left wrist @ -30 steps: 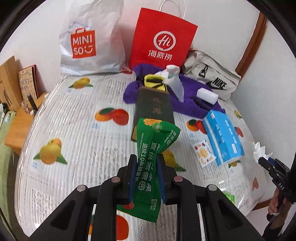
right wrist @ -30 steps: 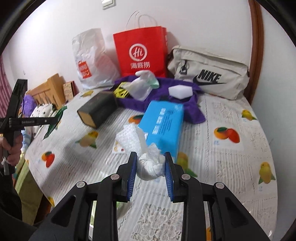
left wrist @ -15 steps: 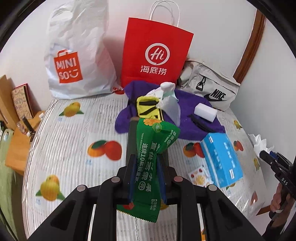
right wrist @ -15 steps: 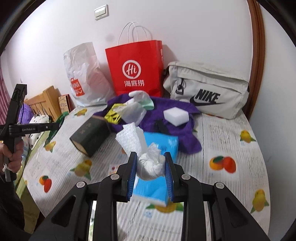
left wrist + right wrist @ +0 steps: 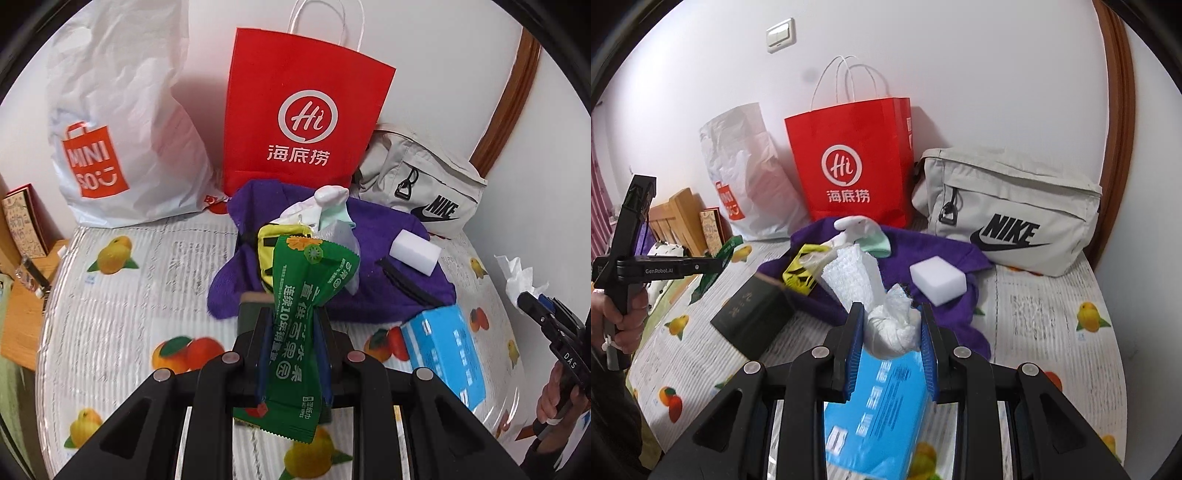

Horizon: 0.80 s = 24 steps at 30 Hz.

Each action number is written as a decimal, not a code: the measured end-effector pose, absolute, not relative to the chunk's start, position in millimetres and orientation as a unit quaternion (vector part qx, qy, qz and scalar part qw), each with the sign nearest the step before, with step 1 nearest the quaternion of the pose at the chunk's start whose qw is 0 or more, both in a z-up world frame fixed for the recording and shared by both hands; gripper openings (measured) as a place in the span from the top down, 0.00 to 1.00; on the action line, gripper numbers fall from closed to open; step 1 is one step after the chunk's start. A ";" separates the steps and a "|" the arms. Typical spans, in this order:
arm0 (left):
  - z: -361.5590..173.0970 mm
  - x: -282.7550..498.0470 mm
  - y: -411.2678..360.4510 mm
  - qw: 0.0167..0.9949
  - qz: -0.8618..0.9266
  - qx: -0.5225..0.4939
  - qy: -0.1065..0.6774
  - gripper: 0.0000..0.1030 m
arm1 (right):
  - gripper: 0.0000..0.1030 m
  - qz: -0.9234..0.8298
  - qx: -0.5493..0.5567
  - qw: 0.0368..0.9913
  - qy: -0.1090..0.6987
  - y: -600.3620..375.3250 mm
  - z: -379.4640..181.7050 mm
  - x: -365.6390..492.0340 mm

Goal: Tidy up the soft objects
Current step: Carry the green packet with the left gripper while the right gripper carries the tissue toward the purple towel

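Left fingers (image 5: 291,325) pinching the green wet-wipe packet (image 5: 299,314) across its middle, packet crumpled at the clamp and held off the surface (image 5: 122,314). Right fingers (image 5: 892,328) clamped on a white bubble-wrap wad (image 5: 886,325), also in the air, above the blue tissue pack (image 5: 882,406).

So two soft items picked, none placed yet as far as I can see.

Remaining on the surface: purple cloth (image 5: 388,280) spread in the middle with a yellow pouch (image 5: 269,243), a white-and-mint plastic bag (image 5: 328,214) and a white sponge block (image 5: 415,251) lying on it. Dark box (image 5: 753,317) just beside the cloth, blue tissue pack near its front edge.

Likely destinations at the back wall: red paper bag (image 5: 306,110), white Miniso bag (image 5: 122,122), grey Nike bag (image 5: 1008,206). Can't tell which takes what, or whether anything is inside them.

My read: early stage. Two items in transit, most of the pile untouched.
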State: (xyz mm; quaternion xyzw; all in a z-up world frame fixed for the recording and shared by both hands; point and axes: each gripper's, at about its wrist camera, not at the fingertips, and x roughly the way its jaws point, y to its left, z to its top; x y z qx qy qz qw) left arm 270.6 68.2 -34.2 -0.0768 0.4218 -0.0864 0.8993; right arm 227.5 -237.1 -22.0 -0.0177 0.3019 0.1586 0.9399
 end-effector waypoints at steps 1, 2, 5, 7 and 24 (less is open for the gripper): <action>-35.3 275.2 67.0 0.899 -0.087 -0.076 0.423 0.79 | 0.72 0.158 -0.018 0.940 0.303 -235.9 -22.3 232.5; -36.7 279.4 66.5 0.899 -0.087 -0.076 0.424 0.80 | 0.72 0.156 -0.018 0.940 0.304 -234.7 -22.6 238.4; -39.0 290.6 66.6 0.896 -0.090 -0.084 0.426 0.79 | 0.72 0.158 -0.015 0.939 0.305 -229.8 -25.3 254.8; -40.8 298.5 66.4 0.895 -0.091 -0.085 0.429 0.79 | 0.72 0.156 -0.019 0.938 0.308 -226.2 -27.8 263.2; -54.1 363.7 55.1 0.884 -0.107 -0.085 0.448 0.79 | 0.72 0.188 -0.050 0.906 0.376 -188.9 -74.8 338.4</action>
